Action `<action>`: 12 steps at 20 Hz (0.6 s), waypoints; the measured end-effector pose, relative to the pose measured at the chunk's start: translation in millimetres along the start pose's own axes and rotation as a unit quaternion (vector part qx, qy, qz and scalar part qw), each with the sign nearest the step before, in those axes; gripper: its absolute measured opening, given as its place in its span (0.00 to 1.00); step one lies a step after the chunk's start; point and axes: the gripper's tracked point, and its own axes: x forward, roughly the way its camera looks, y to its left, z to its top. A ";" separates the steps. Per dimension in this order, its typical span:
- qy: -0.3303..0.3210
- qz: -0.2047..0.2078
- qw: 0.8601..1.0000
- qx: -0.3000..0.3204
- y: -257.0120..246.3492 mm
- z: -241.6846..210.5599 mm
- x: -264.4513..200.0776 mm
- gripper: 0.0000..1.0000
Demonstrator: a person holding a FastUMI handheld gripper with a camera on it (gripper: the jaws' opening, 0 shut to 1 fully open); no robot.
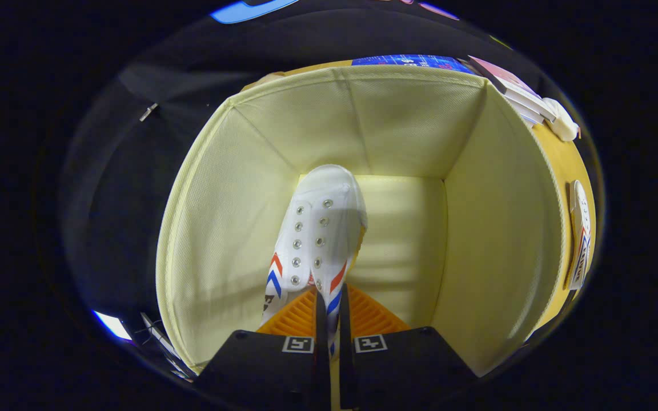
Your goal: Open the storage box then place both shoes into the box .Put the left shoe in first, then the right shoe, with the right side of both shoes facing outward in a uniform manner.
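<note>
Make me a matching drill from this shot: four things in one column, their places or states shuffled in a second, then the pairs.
1. white shoe
2. storage box
3. second shoe
4. tool

A. open, pale lining showing
B. outside the box, beyond its right wall
C. shut on a thin edge of the shoe
D. hanging toe-down inside the box

Pairs: 1-D, 2-A, 3-B, 4-C
</note>
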 end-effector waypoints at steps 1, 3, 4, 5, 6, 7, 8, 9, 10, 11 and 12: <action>0.003 0.018 1.000 -0.001 5.6 -0.4 -3.4 0.23; -0.010 0.045 0.999 0.004 9.9 6.4 -18.4 0.49; -0.022 0.061 0.998 0.011 13.7 11.7 -28.9 0.64; -0.034 0.071 0.997 0.016 14.6 16.4 -41.3 0.78; -0.047 0.081 0.995 0.016 14.7 22.0 -55.5 0.79; -0.061 0.093 0.994 0.015 17.7 26.7 -69.8 0.87; -0.075 0.100 0.992 0.010 15.9 31.3 -86.0 0.90; -0.092 0.095 0.991 -0.003 7.6 34.9 -100.2 0.96; -0.110 0.088 0.990 -0.016 -2.9 40.7 -115.2 0.99; -0.126 0.082 0.988 -0.029 -12.8 43.9 -128.1 0.99; -0.141 0.075 0.986 -0.038 -26.2 47.1 -141.9 0.99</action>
